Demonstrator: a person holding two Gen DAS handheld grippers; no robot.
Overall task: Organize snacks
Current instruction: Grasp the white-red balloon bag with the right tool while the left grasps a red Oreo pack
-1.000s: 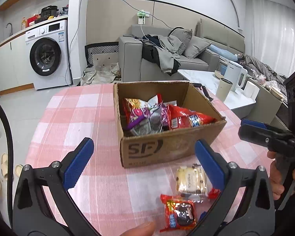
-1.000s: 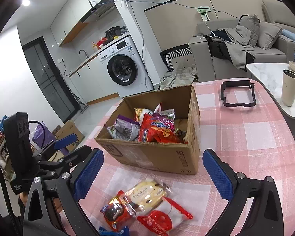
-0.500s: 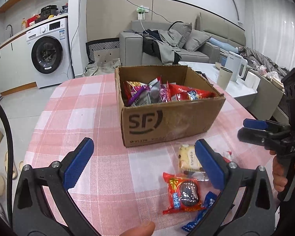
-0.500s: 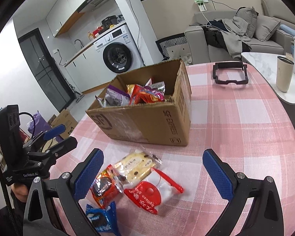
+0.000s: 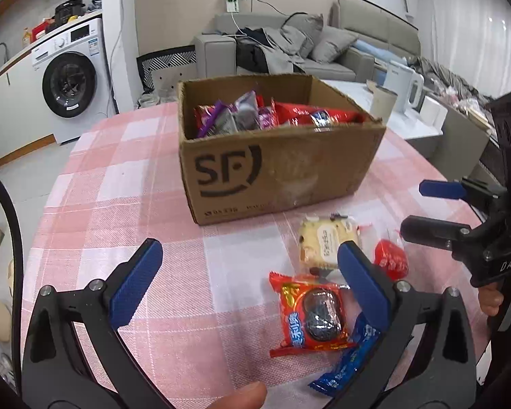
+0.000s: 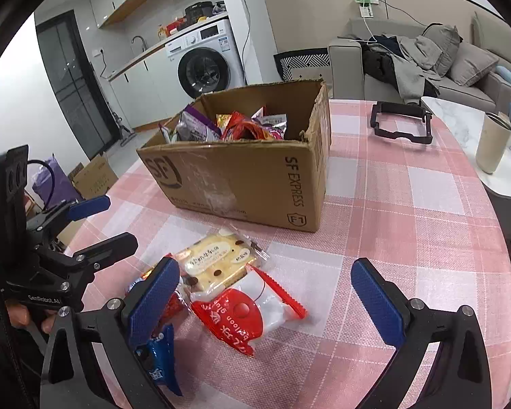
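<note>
1. Your left gripper hangs with jaws apart, low in its frame.
2. Your right gripper is likewise spread, empty.
3. Snacks lie mid-frame, below the box.

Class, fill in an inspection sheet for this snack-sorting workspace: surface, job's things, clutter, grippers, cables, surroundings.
Surface: round table under a pink checked cloth.
Job's things: open cardboard box holding snack packets; in front of it lie a cake packet, a red-and-white packet, an orange biscuit packet and a blue packet.
Clutter: black frame on the table.
Grippers: left gripper and right gripper both open, empty.
Cables: one runs along the wall to a socket.
Surroundings: washing machine, sofa, side table with a cup.
</note>
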